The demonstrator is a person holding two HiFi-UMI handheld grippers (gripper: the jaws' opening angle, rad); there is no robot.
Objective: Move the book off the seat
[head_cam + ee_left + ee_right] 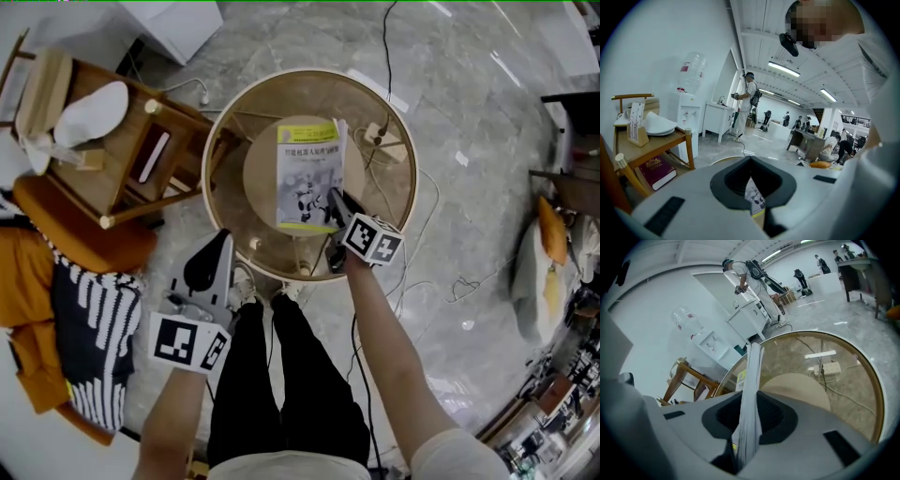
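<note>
Tongs at work: the right tongs pinch the near right corner of a white-and-yellow book. Their jaws are narrow on its thin page edge, which stands edge-on between them in the right gripper view. The book hangs face up over the middle of a round glass surface with a wooden rim; whether it touches the glass cannot be told. The left tongs hang by the person's knees, just short of that rim, jaws together and empty. A power strip lies on the floor beneath the glass. At left stands a wooden side table carrying a white plate, with a dark red volume on its lower shelf.
</note>
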